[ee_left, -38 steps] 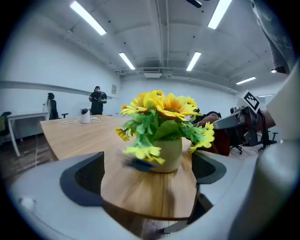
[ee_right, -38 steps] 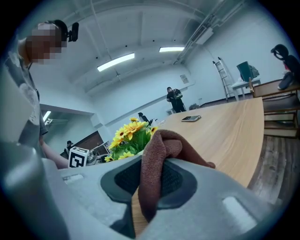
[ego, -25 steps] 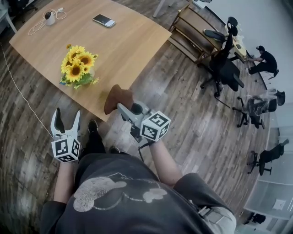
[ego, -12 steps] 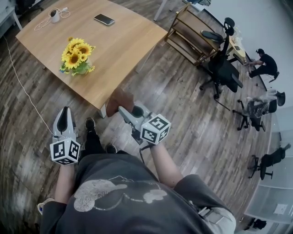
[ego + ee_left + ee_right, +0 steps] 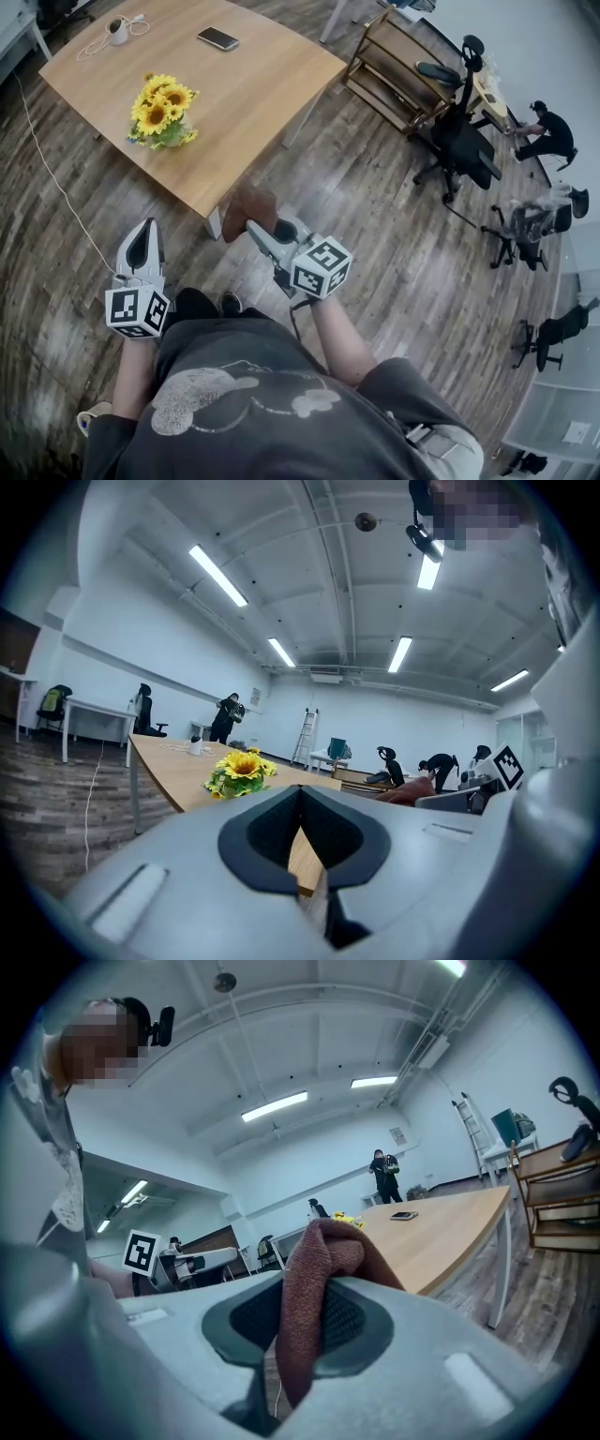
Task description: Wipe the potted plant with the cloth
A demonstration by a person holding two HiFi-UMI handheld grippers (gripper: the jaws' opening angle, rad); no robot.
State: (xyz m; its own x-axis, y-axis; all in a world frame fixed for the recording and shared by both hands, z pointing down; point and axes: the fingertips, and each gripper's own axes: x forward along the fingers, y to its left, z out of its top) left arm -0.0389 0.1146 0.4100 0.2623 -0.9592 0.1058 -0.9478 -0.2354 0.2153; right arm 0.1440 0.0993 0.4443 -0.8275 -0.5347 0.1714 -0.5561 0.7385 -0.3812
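Note:
The potted sunflowers (image 5: 161, 111) stand on the wooden table (image 5: 253, 94), near its left edge; they also show ahead in the left gripper view (image 5: 239, 769). My right gripper (image 5: 255, 225) is shut on a reddish-brown cloth (image 5: 250, 207), held just off the table's near corner. In the right gripper view the cloth (image 5: 317, 1274) bunches up between the jaws of the right gripper (image 5: 292, 1316). My left gripper (image 5: 142, 232) hovers over the floor left of the table, shut with nothing in it. The left gripper (image 5: 300, 799) has its pads together.
A phone (image 5: 217, 38) and a white device with a cable (image 5: 117, 30) lie at the table's far end. A wooden shelf (image 5: 389, 66) and office chairs (image 5: 459, 141) stand to the right. A cable (image 5: 56, 178) runs along the floor on the left.
The left gripper's jaws have gone from wide open to shut with nothing in them. Both grippers have drawn back from the table edge, the cloth still in the right one.

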